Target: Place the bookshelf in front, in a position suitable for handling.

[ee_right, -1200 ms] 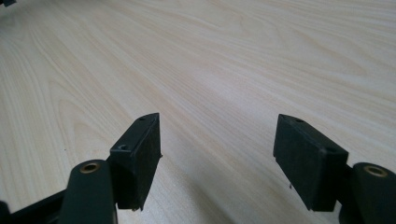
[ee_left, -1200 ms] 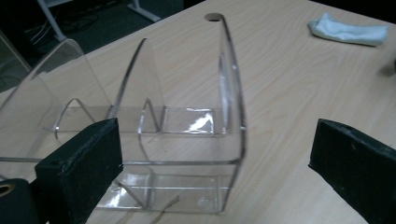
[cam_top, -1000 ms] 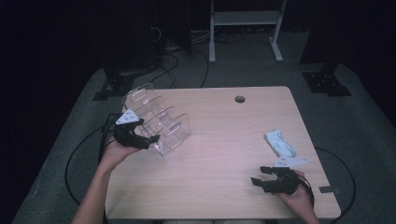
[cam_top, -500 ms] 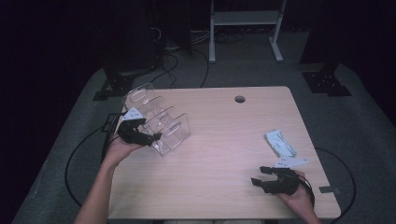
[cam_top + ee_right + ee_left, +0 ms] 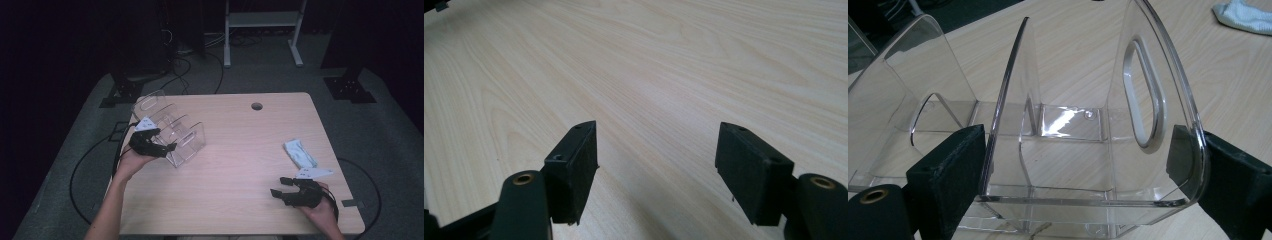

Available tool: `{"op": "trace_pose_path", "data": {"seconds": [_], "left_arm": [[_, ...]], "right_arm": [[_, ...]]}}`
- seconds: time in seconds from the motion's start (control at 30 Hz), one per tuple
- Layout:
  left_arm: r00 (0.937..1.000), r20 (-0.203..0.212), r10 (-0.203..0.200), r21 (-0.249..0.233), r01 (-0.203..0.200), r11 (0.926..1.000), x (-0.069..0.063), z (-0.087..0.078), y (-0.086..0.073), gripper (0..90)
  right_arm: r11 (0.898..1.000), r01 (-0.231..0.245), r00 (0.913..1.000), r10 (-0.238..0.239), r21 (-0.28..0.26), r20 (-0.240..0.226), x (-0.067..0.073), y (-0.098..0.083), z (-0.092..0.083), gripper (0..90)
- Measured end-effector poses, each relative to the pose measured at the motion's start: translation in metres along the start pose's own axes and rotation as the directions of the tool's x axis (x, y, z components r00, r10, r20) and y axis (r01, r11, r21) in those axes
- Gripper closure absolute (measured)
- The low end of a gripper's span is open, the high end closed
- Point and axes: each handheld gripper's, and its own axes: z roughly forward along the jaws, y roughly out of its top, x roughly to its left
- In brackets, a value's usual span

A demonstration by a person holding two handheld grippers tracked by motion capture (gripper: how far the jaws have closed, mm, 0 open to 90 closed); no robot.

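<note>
The clear rack [image 5: 170, 131] sits near the table's [image 5: 240, 145] left edge, its end section between the left gripper's [image 5: 159, 146] open fingers [image 5: 948, 170], while the right gripper [image 5: 287, 189], also open, idles near the front right corner.

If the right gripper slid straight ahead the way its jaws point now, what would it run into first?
Probably nothing nearby. The right gripper has its jaws open over bare light wood table, and the right gripper view shows open tabletop ahead. In the high view it points roughly toward the clear plastic divided organizer far across, though depth is unclear.
</note>
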Motion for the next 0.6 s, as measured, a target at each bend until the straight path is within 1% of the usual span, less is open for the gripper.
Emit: {"op": "trace_pose_path", "data": {"seconds": [0.03,0.07,0.13,0.17,0.2,0.23,0.27,0.3,0.47,0.5,0.53,0.6], "left_arm": [[0.9999,-0.01,-0.009,0.003,0.009,1.0,-0.006,0.001,0.001,7.8],[0.9999,-0.01,-0.009,0.003,0.009,1.0,-0.006,0.001,0.001,7.8],[0.9999,-0.016,-0.004,0.002,0.004,1.0,-0.013,0.002,0.002,7.8],[0.9998,-0.017,-0.008,-0.003,0.008,1.0,-0.017,0.003,0.002,7.8],[0.9999,-0.016,-0.002,-0.002,0.002,1.0,-0.02,0.004,0.003,7.8],[0.9998,-0.017,-0.009,-0.006,0.009,0.9999,-0.024,0.005,0.003,7.8],[0.9998,-0.018,-0.003,-0.002,0.003,1.0,-0.027,0.006,0.004,7.8],[0.9998,-0.019,-0.01,-0.008,0.009,0.9999,-0.031,0.007,0.004,7.8],[0.9996,-0.022,-0.016,-0.014,0.015,0.9998,-0.05,0.013,0.008,7.7],[0.9996,-0.024,-0.011,-0.013,0.011,0.9999,-0.054,0.014,0.009,7.7],[0.9997,-0.024,-0.01,-0.014,0.01,0.9999,-0.058,0.015,0.009,7.7],[0.9998,-0.021,-0.005,-0.014,0.005,0.9999,-0.067,0.017,0.011,7.7]], "right_arm": [[1.0,0.003,1.0,-0.003,0.001,0.005,-0.001,0.0,-0.001,32.7],[1.0,0.003,1.0,-0.003,0.001,0.005,-0.001,0.0,-0.001,32.7],[1.0,-0.005,0.9999,0.005,-0.015,0.013,-0.004,0.001,-0.005,32.7],[1.0,-0.005,0.9999,0.005,-0.015,0.013,-0.004,0.001,-0.005,32.7],[1.0,-0.011,0.9998,0.011,-0.023,0.016,-0.005,0.001,-0.006,32.7],[0.999,-0.019,0.9997,0.019,-0.027,0.016,-0.007,0.0,-0.008,32.6],[0.999,-0.023,0.9995,0.024,-0.028,0.018,-0.008,0.0,-0.008,32.6],[0.999,-0.027,0.9994,0.027,-0.027,0.021,-0.01,-0.001,-0.009,32.6],[0.998,-0.036,0.9983,0.038,-0.045,0.044,-0.015,-0.001,-0.016,32.7],[0.998,-0.036,0.9983,0.038,-0.045,0.044,-0.015,-0.001,-0.016,32.7],[0.997,-0.046,0.9978,0.048,-0.058,0.045,-0.017,-0.001,-0.018,32.7],[0.997,-0.049,0.9976,0.052,-0.059,0.046,-0.018,-0.001,-0.018,32.7]]}}
